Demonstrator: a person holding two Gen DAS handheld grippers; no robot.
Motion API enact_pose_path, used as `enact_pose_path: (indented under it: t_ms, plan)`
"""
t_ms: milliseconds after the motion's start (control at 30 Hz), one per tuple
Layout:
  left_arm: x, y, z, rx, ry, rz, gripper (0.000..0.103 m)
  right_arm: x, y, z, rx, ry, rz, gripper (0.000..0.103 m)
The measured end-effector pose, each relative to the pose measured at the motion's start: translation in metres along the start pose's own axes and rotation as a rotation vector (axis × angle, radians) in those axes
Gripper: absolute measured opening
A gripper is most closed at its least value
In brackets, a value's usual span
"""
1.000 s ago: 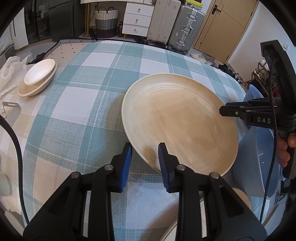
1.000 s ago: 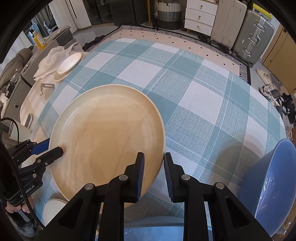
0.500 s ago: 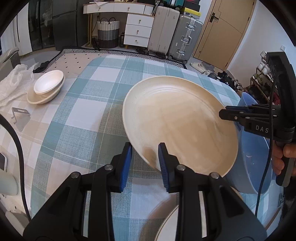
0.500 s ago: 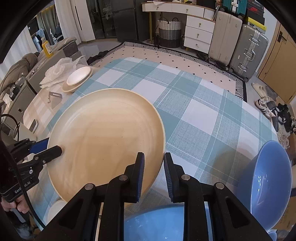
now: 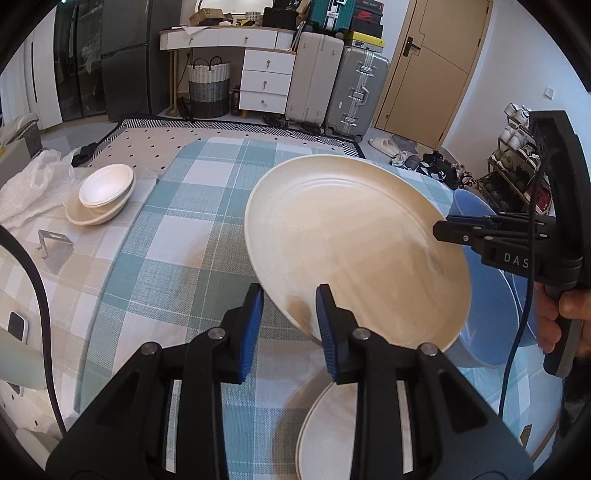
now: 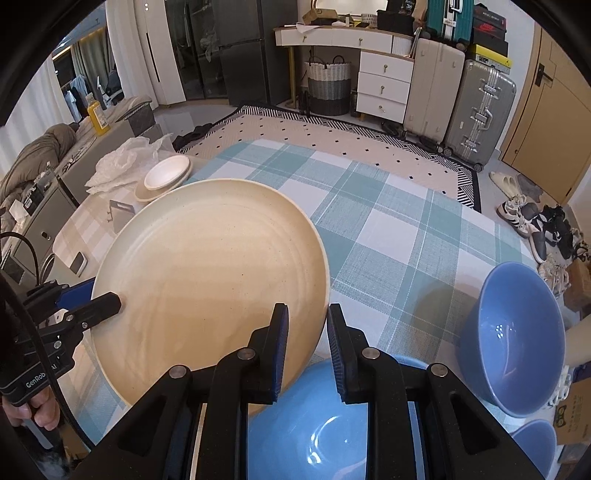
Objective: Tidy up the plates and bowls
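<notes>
Both the left gripper [image 5: 288,317] and right gripper [image 6: 306,339] pinch the large cream round plate [image 5: 354,251] by opposite rims, jaws narrow; uneven lifting could probably slip it onto the blue bowl [image 6: 325,424] beneath

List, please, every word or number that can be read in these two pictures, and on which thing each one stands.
"DAS": on the right gripper, cut off by its cable.
"GenRob": on the left gripper, the rest hidden behind a cable.
"30": on a box on top of the white dresser.
Print on the shoe boxes above the suitcases: too small to read.
</notes>
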State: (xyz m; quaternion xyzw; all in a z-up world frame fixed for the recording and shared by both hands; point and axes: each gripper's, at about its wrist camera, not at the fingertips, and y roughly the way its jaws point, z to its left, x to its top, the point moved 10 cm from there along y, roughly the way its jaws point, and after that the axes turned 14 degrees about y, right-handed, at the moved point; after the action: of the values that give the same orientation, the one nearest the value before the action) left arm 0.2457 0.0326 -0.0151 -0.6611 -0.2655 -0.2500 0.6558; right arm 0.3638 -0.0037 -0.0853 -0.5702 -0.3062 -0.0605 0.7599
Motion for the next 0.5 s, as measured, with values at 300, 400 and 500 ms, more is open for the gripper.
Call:
enact_pose_path:
  t_ms: [300, 400, 500]
  plan:
    - [-0.004, -0.033, -0.016, 0.002, 0.029, -0.027, 0.026, -0.015, -0.026, 0.002, -0.003, 0.027, -0.041, 0.022]
    - [-0.007, -0.042, -0.022, -0.001, 0.037, -0.031, 0.026, -0.022, -0.034, 0.001, -0.001, 0.035, -0.045, 0.022]
    - [-0.012, -0.054, -0.028, -0.003, 0.045, -0.043, 0.026, -0.029, -0.042, 0.002, -0.008, 0.030, -0.054, 0.022]
